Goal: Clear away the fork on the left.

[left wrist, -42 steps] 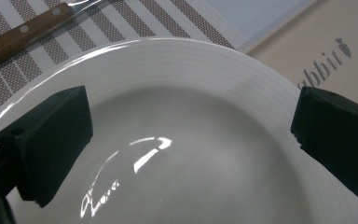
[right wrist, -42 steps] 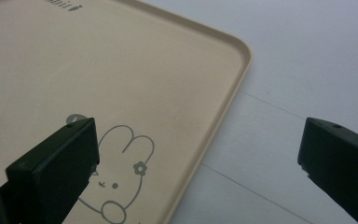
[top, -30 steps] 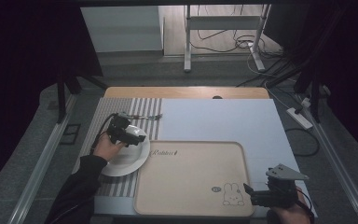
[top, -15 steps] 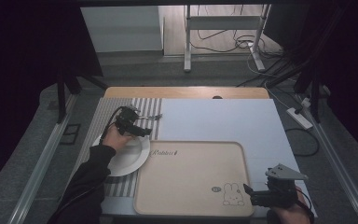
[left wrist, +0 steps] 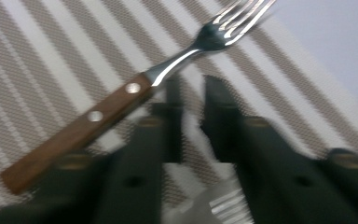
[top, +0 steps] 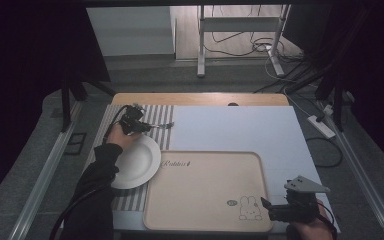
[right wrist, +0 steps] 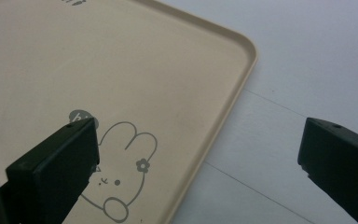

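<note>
The left gripper (top: 139,123) sits over the striped placemat (top: 162,114) at about ten o'clock on the tabletop (top: 240,127), just beyond the far rim of the white plate (top: 137,162). Its fingers (left wrist: 219,107) have just been closing and now stand almost together, with only a narrow slit between them and nothing clamped. In the left gripper view the fork (left wrist: 135,88) lies on the placemat just beside the left finger, its wooden handle running toward seven o'clock and its prongs toward one o'clock; whether the finger touches the handle cannot be told through the blur. The right gripper (top: 275,210) rests at about five o'clock, at the near right corner of the beige tray (top: 205,195), by the printed rabbit (right wrist: 121,186). Its fingers (right wrist: 56,163) are wide apart and hold nothing, one over the tray and the other over the pale tabletop.
</note>
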`<state>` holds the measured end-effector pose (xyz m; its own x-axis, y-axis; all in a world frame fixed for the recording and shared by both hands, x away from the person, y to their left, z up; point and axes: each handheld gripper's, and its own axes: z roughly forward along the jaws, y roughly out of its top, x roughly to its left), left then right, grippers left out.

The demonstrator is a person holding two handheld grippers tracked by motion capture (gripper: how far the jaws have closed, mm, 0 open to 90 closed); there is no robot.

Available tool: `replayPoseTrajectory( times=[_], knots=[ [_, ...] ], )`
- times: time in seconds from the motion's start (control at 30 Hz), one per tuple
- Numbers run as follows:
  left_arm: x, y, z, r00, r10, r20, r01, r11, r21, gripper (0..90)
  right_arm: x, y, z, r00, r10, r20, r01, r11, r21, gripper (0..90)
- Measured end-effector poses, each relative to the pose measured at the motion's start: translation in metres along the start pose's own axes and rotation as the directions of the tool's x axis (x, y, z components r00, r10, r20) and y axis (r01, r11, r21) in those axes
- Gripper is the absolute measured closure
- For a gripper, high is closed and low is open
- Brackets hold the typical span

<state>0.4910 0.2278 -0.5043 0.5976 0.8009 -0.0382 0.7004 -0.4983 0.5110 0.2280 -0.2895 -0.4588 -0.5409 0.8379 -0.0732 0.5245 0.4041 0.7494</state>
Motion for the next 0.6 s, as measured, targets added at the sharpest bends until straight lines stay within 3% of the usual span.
replayPoseTrajectory(
  times=[0.43,0.6],
  knots=[
    [0.047,0.003,0.008,0.9938,-0.094,-0.059,0.096,0.995,0.027,88.8,0.0,0.0,0.001,0.9999,-0.006,-0.008,0.006,1.0,0.009,0.0],
    [0.052,0.003,0.013,0.9918,-0.069,-0.108,0.082,0.9895,0.119,88.8,0.0,0.0,0.001,0.9999,-0.006,-0.009,0.006,1.0,0.008,0.0]
  ],
)
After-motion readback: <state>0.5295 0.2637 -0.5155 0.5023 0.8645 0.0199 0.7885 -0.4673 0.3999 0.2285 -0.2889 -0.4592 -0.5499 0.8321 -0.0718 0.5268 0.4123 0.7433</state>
